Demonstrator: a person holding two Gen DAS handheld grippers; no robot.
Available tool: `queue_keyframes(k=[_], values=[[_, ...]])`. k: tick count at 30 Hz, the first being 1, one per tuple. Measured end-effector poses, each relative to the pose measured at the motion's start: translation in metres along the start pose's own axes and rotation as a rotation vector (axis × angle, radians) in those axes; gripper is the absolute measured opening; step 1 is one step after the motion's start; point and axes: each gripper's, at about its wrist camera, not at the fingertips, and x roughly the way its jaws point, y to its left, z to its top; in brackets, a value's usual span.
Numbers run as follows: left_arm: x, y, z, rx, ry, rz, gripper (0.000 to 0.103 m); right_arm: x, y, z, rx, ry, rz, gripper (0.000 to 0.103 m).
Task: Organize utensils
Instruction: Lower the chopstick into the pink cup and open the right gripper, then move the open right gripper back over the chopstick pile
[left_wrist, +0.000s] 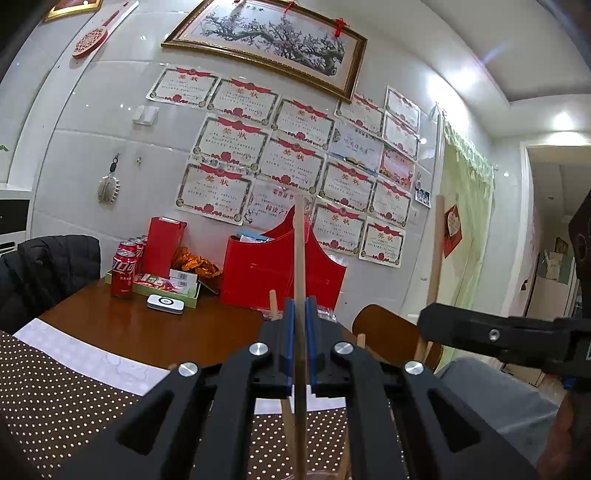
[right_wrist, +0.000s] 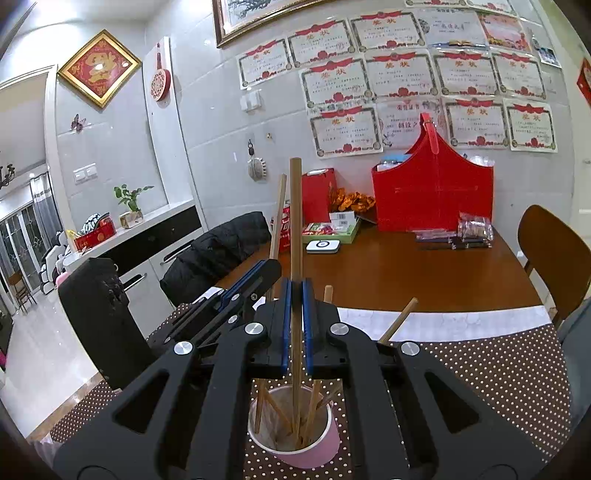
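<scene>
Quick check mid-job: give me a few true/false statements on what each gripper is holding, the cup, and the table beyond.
1. The right gripper is shut on a chopstick standing upright. True.
2. The pink cup below it is empty. False: several chopsticks already stand in it.
3. The left gripper hangs open with nothing in it. False: its jaws are shut on a chopstick.
4. Red soda cans stand on the wooden table beyond the dotted placemat. True.
5. The red basket lies tipped over on the floor. False: it stands upright on the table against the wall.
</scene>
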Motion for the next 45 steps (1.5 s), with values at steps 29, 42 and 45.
queue_keyframes(k=[29,42,45], values=[[-0.133,-0.029,0.028,0.172,0.168,0.265,0.089,-0.074,-0.016,-0.022,0.174,-0.018,-0.097,0.097],[-0.209,-0.054,0.033,0.227,0.224,0.33,0.099,-0.136,0.025,-0.042,0.13,-0.001,-0.099,0.097],[-0.219,-0.055,0.03,0.216,0.253,0.33,0.099,-0.147,0.032,-0.05,0.121,0.014,-0.1,0.097]])
